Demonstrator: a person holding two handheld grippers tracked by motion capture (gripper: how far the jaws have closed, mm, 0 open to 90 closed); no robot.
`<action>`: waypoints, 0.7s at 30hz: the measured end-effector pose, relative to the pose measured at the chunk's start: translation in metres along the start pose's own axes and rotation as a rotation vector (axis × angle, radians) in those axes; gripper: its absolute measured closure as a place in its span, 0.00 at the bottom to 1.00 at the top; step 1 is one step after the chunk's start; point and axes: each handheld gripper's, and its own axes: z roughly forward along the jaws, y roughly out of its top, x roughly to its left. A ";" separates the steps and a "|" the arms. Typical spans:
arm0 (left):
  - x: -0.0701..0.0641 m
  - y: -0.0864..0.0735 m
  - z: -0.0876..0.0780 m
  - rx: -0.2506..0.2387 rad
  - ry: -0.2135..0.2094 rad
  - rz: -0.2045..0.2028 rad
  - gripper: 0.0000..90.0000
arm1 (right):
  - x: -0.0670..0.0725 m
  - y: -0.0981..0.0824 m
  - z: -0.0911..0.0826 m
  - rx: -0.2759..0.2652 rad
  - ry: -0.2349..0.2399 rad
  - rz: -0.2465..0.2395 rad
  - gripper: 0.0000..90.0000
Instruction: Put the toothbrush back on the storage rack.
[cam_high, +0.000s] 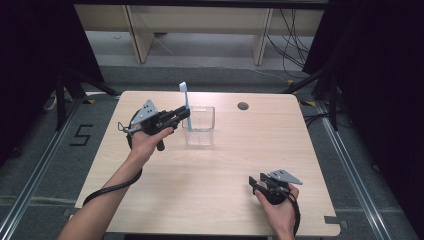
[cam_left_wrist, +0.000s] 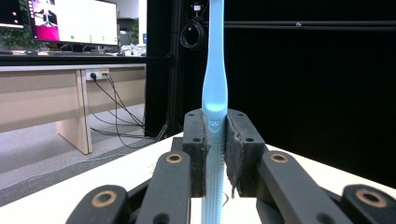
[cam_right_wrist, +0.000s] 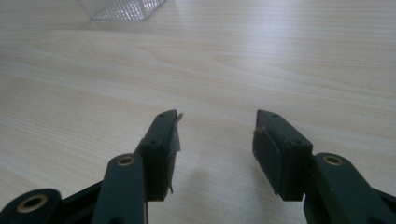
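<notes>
Left gripper (cam_high: 184, 114) pinches a pale blue plastic toothbrush (cam_left_wrist: 214, 93) upright, just left of the clear square plastic container (cam_high: 200, 126). Right gripper (cam_high: 254, 183) rests low over the light wooden table (cam_high: 210, 170), jaws spread, nothing between them.

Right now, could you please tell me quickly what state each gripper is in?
Left gripper: closed on the light blue toothbrush, held upright beside the clear container.
Right gripper: open, holding nothing, low over the table.
</notes>
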 end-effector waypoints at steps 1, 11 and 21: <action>0.000 0.000 0.001 0.001 0.003 0.001 0.87 | 0.000 0.000 0.000 -0.006 0.003 -0.002 0.56; 0.005 -0.001 0.008 0.008 0.029 0.010 0.87 | 0.004 0.000 -0.002 -0.006 -0.002 0.006 0.53; 0.011 -0.002 0.013 0.013 0.056 0.020 0.87 | 0.001 0.000 -0.001 -0.041 0.015 -0.028 0.53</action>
